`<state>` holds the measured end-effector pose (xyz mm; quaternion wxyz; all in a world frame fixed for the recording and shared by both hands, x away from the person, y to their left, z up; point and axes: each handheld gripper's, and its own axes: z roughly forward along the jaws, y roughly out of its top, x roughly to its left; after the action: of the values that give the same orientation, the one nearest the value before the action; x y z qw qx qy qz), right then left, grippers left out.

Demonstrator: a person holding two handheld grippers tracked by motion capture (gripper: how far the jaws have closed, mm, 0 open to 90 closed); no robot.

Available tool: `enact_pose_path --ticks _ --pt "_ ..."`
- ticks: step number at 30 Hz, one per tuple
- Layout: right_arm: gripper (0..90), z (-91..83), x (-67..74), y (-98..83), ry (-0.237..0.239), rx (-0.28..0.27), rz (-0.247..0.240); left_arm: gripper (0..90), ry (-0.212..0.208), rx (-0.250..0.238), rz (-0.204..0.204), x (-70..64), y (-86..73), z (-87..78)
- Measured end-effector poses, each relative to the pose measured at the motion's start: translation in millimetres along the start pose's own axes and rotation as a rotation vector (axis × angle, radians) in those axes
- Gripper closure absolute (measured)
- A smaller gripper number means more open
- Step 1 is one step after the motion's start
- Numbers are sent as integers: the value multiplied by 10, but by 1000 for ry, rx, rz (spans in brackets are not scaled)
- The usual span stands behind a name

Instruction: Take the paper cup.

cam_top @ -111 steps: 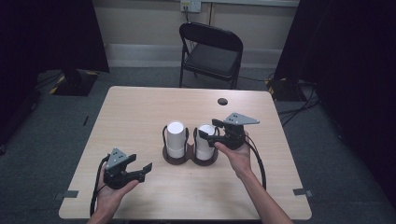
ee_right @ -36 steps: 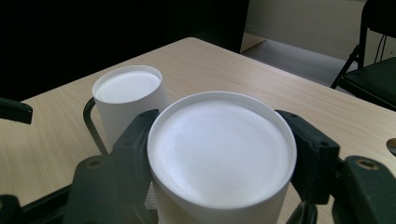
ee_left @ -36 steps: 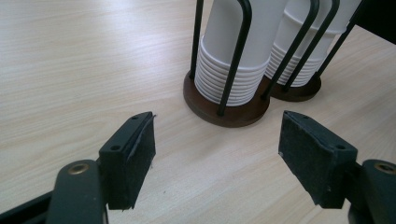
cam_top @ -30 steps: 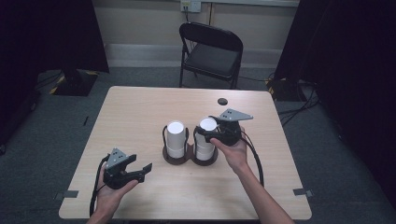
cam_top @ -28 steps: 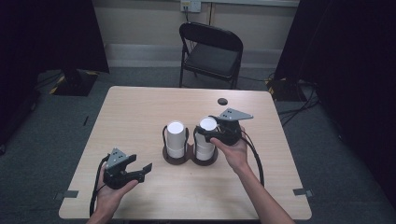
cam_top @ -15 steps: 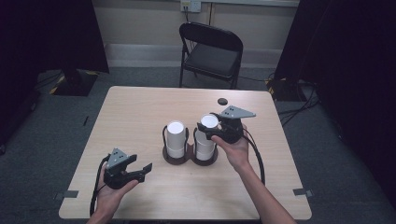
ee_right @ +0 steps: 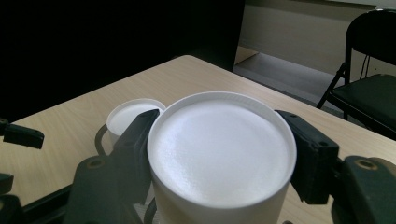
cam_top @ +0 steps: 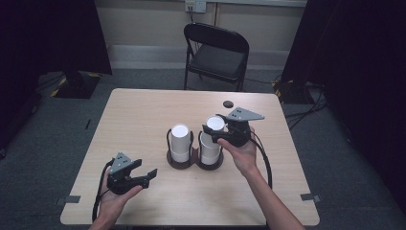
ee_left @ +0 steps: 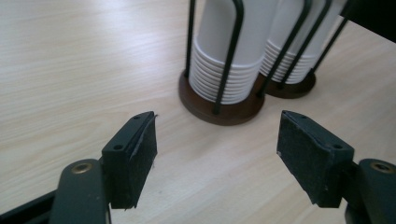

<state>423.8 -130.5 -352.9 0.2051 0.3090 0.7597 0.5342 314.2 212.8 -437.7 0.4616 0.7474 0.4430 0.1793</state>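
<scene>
Two cup stacks [cam_top: 181,143] in wire holders [cam_top: 180,160] block the table's [cam_top: 143,115] centre; upper left, lower right and the front edge lie open.

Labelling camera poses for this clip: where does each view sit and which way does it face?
High view: above the person's side, facing forward-down on the table; forearms, both grippers show.
Left gripper view: on the left gripper, jaws apart, facing the cup stacks.
Right gripper view: on the right gripper, jaws around the top cup.
Shared: the cup stacks.
</scene>
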Motion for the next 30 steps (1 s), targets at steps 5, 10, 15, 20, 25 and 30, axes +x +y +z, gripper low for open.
enact_pose_path --ticks 5,10,15,20,25,30 --pt "347 -18 -9 13 -4 -8 5 279 -6 1 5 -12 3 4" --pt "347 -20 -6 28 -6 -8 -1 257 -18 1 -15 4 7 1" --pt "347 -17 9 87 0 -21 -7 257 -19 -7 -20 1 9 -5" --pt "347 -31 23 131 3 -31 -7 254 -16 -21 -36 -7 20 -19" --pt "347 -80 11 144 7 -60 11 258 -13 -30 -8 -43 39 -21" --pt "347 -172 -4 172 6 -89 14 275 -47 -29 -52 -17 48 -15"
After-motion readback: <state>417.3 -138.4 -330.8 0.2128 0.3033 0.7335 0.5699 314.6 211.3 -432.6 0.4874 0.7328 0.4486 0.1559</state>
